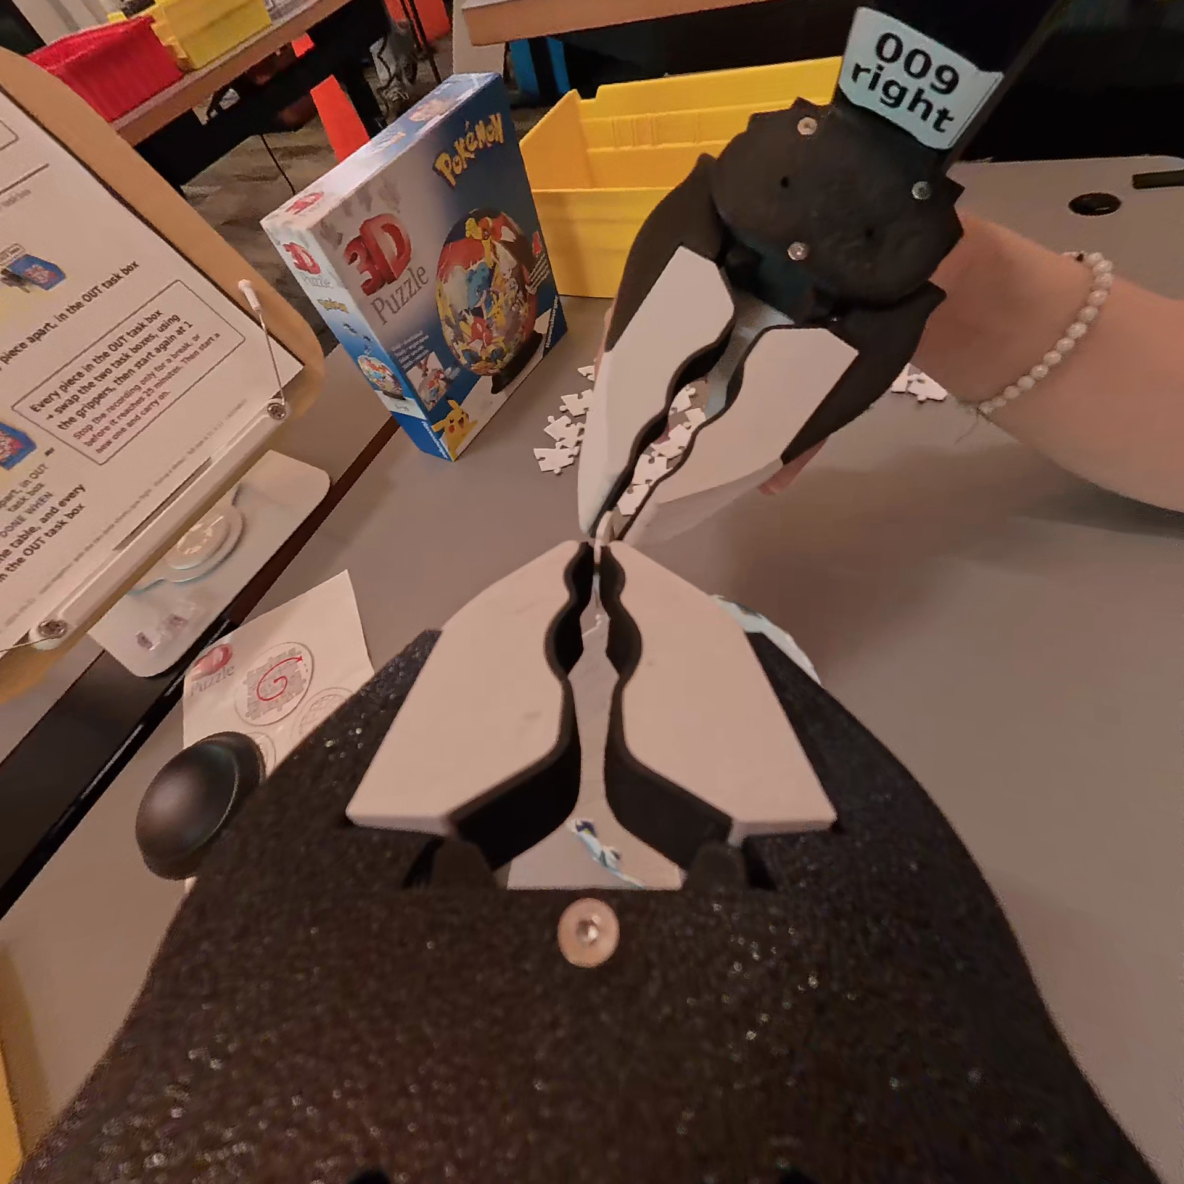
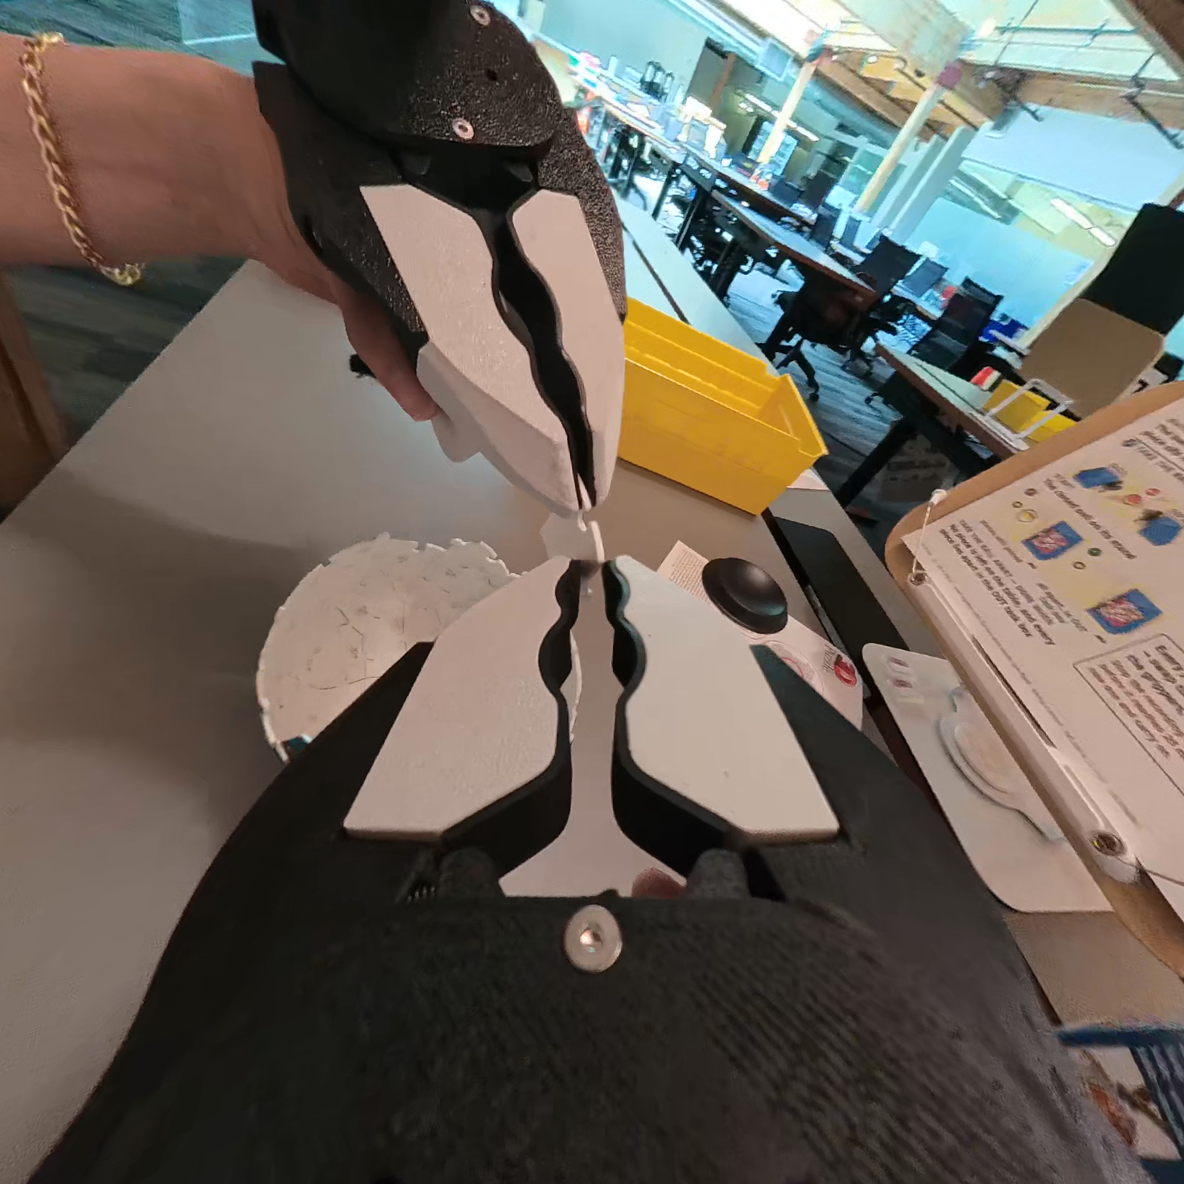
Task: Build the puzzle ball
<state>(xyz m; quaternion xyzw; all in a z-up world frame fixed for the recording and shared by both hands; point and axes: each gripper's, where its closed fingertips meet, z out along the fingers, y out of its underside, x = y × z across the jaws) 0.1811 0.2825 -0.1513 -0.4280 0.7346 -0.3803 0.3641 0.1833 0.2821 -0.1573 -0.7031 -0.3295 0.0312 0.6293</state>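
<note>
My left gripper (image 1: 592,554) and right gripper (image 1: 599,528) meet tip to tip above the grey table. Each is shut on a small white puzzle piece (image 2: 567,537), and the pieces touch between the tips. I cannot tell whether they are locked together. In the right wrist view my right gripper (image 2: 592,564) is at the bottom and the left gripper (image 2: 584,503) comes down from the top. A half-built ball shell (image 2: 359,628), white inside, lies on the table below left of them. Loose white pieces (image 1: 564,435) lie behind the right gripper.
The puzzle box (image 1: 416,275) stands at the back, with a yellow bin (image 1: 641,160) behind it. A black round stand (image 1: 192,801) sits on a leaflet (image 1: 282,673). A clipboard with an instruction sheet (image 1: 96,384) stands at the table's edge. My two grippers' fingertips are within a few centimetres of each other.
</note>
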